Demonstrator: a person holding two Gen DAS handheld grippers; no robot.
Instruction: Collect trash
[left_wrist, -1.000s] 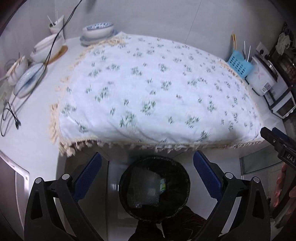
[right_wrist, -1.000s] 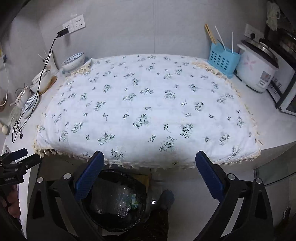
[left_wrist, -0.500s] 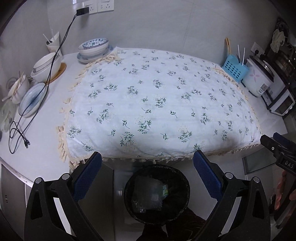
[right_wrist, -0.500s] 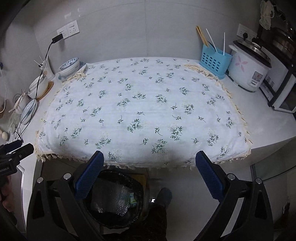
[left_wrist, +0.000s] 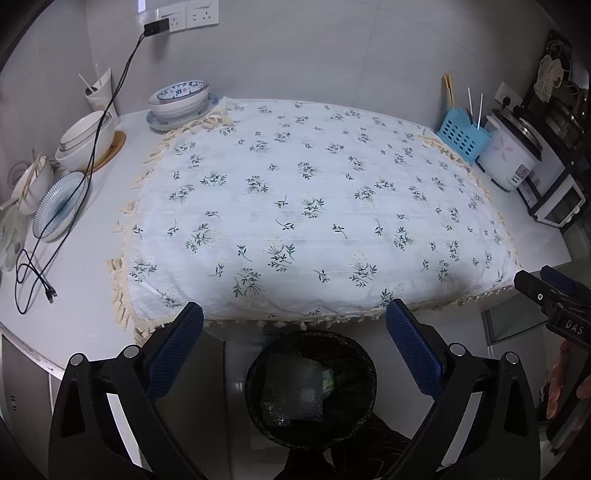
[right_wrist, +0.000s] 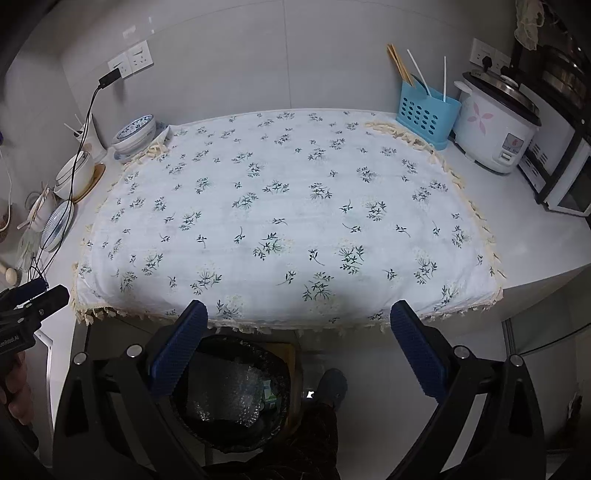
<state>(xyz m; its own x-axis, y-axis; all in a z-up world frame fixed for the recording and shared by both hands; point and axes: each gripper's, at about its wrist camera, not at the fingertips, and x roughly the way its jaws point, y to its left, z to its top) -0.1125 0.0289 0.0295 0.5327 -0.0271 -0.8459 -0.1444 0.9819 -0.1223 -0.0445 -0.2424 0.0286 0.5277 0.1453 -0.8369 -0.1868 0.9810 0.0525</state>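
A black-lined trash bin stands on the floor below the counter's front edge, holding clear plastic wrap and a small green-and-white carton. It shows in the right wrist view as well, as the bin. A white floral cloth covers the counter, with no loose trash on it. My left gripper hangs open above the bin, nothing between its blue pads. My right gripper is open too, above and right of the bin. Each gripper shows at the edge of the other's view.
Bowls and plates crowd the counter's left end with a black cable. A blue utensil holder, rice cooker and small oven stand at the right. A person's shoe is beside the bin.
Both grippers have risen and pulled back from the counter, so the cloth looks smaller and more wall shows. Both stay open and empty.
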